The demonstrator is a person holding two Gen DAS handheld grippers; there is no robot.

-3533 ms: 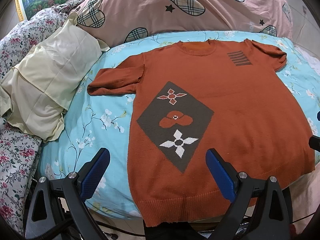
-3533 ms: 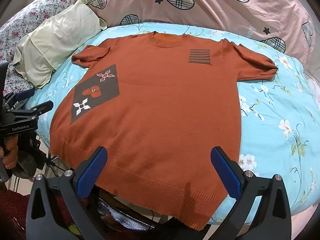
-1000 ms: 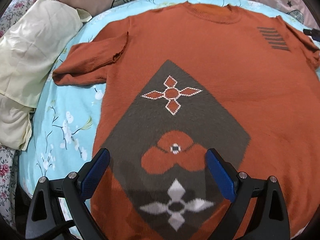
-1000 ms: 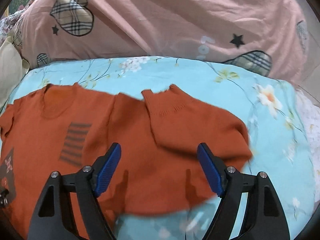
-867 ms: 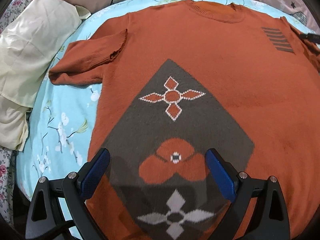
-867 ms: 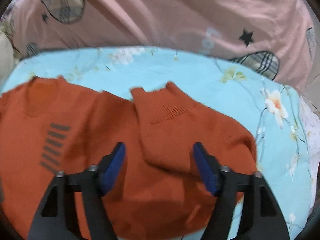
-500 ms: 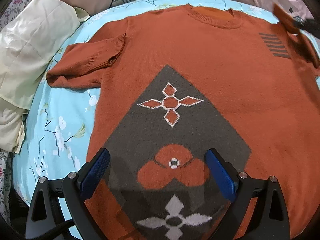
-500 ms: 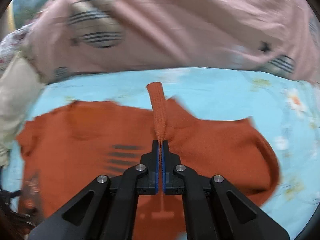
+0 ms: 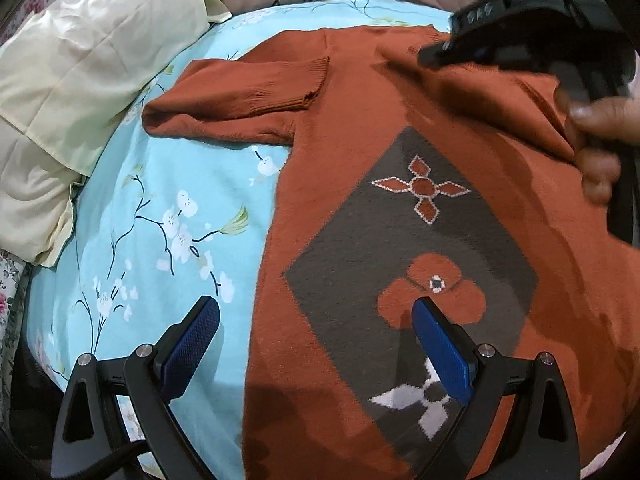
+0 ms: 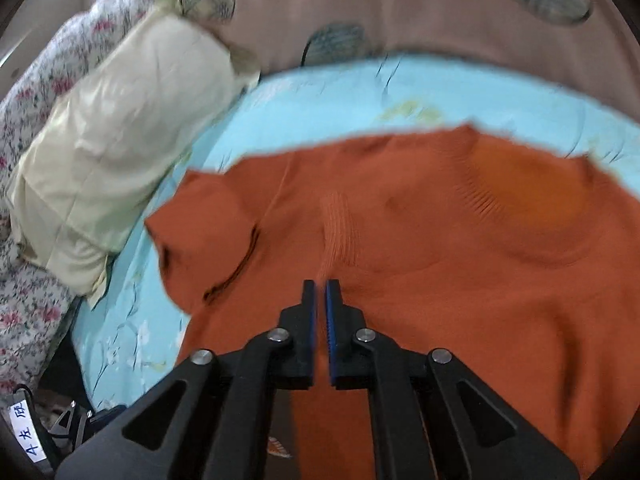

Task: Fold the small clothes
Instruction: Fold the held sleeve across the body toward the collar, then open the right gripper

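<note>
One orange sweater [image 9: 400, 240], one cream pillow [image 9: 80, 80], one blue floral bedsheet [image 9: 160, 220], one pink quilt [image 10: 440, 20], two grippers [image 9: 316, 344] [image 10: 321, 292]

Right gripper [image 10: 321, 292] — sleeve [image 10: 338, 232] pinched

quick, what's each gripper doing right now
Left gripper: open, holding nothing, over the sweater's side edge.
Right gripper: shut on a pinch of the sweater's cloth.
</note>
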